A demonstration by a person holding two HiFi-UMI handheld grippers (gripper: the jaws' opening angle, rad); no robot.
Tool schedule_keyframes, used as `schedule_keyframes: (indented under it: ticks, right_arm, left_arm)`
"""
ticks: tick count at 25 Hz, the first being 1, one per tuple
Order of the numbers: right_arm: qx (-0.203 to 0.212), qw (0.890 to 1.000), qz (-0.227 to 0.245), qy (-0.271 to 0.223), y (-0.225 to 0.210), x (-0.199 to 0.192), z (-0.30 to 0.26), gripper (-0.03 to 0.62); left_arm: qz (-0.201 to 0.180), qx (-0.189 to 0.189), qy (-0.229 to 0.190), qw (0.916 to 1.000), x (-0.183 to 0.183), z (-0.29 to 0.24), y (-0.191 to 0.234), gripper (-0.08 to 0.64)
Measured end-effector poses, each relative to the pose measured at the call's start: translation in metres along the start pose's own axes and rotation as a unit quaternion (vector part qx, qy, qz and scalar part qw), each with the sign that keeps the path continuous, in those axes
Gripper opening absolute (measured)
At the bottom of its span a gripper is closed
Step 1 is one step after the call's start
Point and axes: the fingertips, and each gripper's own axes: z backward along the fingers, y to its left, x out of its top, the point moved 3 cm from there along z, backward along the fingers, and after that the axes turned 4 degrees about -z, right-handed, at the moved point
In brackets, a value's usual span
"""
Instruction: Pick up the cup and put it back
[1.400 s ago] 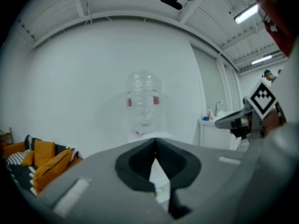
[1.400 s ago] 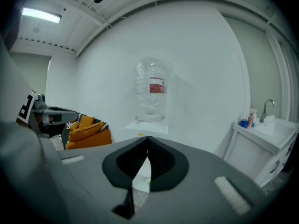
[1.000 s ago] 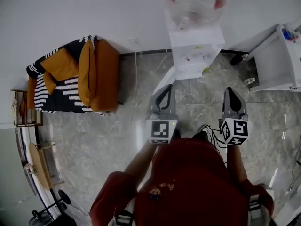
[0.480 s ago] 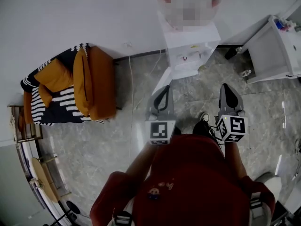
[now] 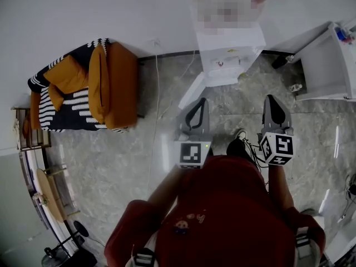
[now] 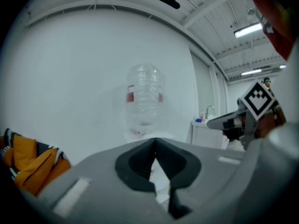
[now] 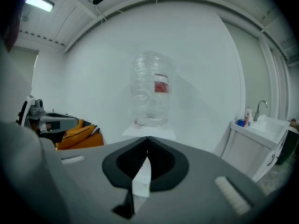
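Facing the water dispenser (image 5: 229, 52), left gripper (image 6: 155, 141) and right gripper (image 7: 147, 139) are both fully closed and empty; no cup shows, perhaps hidden at the dispenser; reaching in closed could topple it.

Bright even ceiling-strip light (image 6: 247, 30); fisheye-warped edges, soft focus.

Open stone floor (image 5: 111, 166) lies ahead of the left gripper (image 5: 198, 102) and the right gripper (image 5: 272, 99), up to the white water dispenser (image 5: 229, 60) standing against the wall (image 5: 83, 10) straight in front. An orange armchair (image 5: 114, 88) blocks the left side and a white sink cabinet (image 5: 328, 71) blocks the right. Gaps of bare floor run between the dispenser and each. A cable (image 5: 156, 104) trails down the floor beside the armchair.
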Motion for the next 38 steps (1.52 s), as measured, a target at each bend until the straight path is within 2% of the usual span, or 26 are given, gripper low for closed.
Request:
schedule_keyframes:
  ticks: [6,10,15,18,19,22,23,31,36,38]
  right_arm:
    - [0.016,1.000,-0.008,0.018,-0.013,-0.018,-0.011,0.002]
    - [0.046,0.998,0.007,0.033,-0.019,-0.039,-0.026,0.002]
    - [0.083,0.995,0.025,0.054,-0.028,-0.079,-0.054,0.002]
    - [0.100,0.992,0.037,0.064,-0.032,-0.115,-0.075,0.002]
    - [0.104,0.991,0.041,0.068,-0.034,-0.128,-0.082,0.002]
    - [0.114,0.990,0.044,0.073,-0.033,-0.173,-0.108,0.002]
    - [0.118,0.989,0.045,0.074,-0.031,-0.190,-0.116,0.002]
    - [0.119,0.989,0.055,0.067,-0.028,-0.330,-0.188,0.002]
    - [0.125,0.988,0.071,0.058,-0.038,-0.410,-0.228,0.002]
    - [0.126,0.988,0.078,0.052,-0.043,-0.443,-0.245,0.002]
  left_arm:
    - [0.011,0.010,0.008,0.9999,-0.011,-0.015,-0.013,0.000]
    - [0.016,0.011,0.021,0.9996,-0.033,-0.031,-0.022,0.000]
    - [0.025,0.027,0.039,0.9986,-0.076,-0.054,-0.032,0.000]
    - [0.027,0.035,0.035,0.9984,-0.112,-0.070,-0.036,0.000]
    - [0.022,0.029,0.038,0.9986,-0.128,-0.075,-0.039,0.000]
    - [-0.022,-0.003,0.066,0.9976,-0.188,-0.085,-0.042,0.000]
    - [-0.024,-0.008,0.075,0.9969,-0.210,-0.085,-0.042,0.000]
    - [-0.006,-0.018,0.090,0.9958,-0.371,-0.119,-0.032,0.000]
    - [-0.023,-0.037,0.074,0.9963,-0.463,-0.148,-0.037,0.000]
    - [-0.011,-0.042,0.076,0.9962,-0.503,-0.159,-0.038,0.000]
